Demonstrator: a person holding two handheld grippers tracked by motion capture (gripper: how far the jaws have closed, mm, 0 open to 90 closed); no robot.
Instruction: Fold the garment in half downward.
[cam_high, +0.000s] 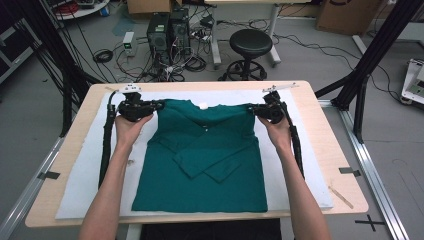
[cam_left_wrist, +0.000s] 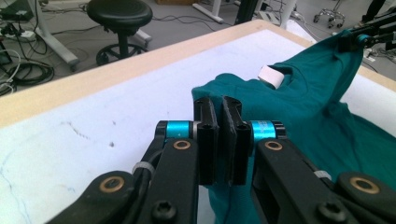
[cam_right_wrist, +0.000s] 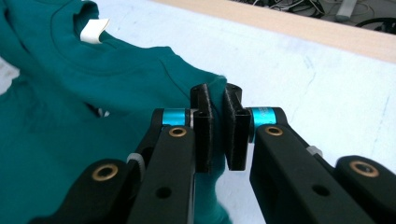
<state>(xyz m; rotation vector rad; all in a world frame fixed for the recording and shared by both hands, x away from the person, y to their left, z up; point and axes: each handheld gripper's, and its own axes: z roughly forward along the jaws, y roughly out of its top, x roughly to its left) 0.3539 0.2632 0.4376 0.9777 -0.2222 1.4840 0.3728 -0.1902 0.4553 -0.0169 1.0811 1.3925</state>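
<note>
A teal long-sleeved shirt (cam_high: 205, 165) lies on the white mat (cam_high: 90, 165), sleeves folded across its front, a white label (cam_high: 203, 105) at the collar. My left gripper (cam_high: 159, 106) is shut on the shirt's left shoulder edge, and in the left gripper view the black pads (cam_left_wrist: 207, 140) pinch teal cloth (cam_left_wrist: 299, 116). My right gripper (cam_high: 252, 110) is shut on the right shoulder edge; its pads (cam_right_wrist: 236, 135) clamp a fold of the shirt (cam_right_wrist: 93, 116). The shoulders are lifted slightly off the mat. The other gripper (cam_left_wrist: 362, 39) shows far off, holding the opposite shoulder.
The mat covers a wooden table (cam_high: 330, 150). Beyond the far edge stand a black stool (cam_high: 250, 47), computer towers (cam_high: 167, 32) and tangled cables on the floor. Black frame posts (cam_high: 370, 55) rise at the right. Tape marks (cam_high: 348, 171) sit on the table's right side.
</note>
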